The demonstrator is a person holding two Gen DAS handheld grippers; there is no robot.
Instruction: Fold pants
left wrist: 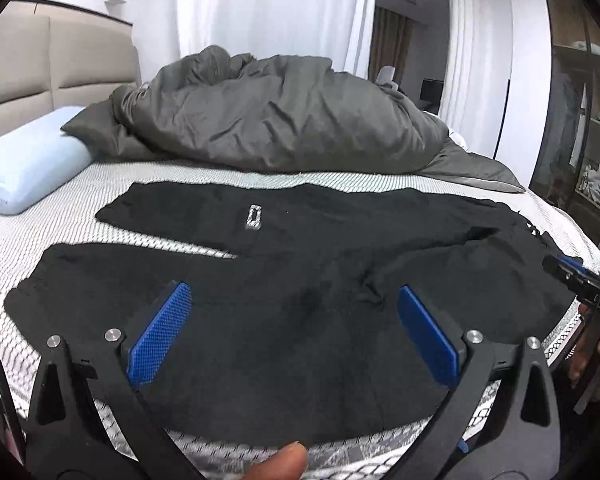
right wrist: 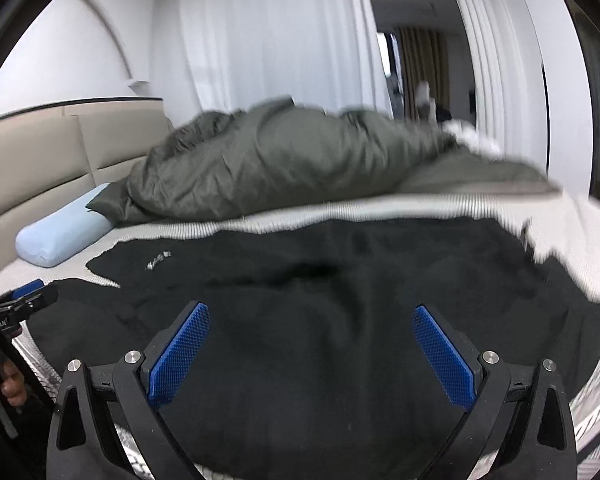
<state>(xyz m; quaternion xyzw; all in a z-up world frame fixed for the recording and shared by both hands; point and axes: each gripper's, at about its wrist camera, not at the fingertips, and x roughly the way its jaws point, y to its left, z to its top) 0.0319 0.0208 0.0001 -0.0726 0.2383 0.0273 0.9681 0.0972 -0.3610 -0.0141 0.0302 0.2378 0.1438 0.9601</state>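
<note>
Both tongs, left gripper (left wrist: 290, 330) and right gripper (right wrist: 311, 350), gape empty over flat pants (left wrist: 320, 320); next, I judge, pinching the 6 o'clock hem.

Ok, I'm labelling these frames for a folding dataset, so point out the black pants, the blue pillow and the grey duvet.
black pants (left wrist: 308, 264): left wrist view, on the seat area.
blue pillow (left wrist: 28, 164): left wrist view, on its top face.
grey duvet (left wrist: 276, 116): left wrist view, on the middle of the heap.

The pants (left wrist: 300, 280) bear a small white logo, unreadable.
</note>
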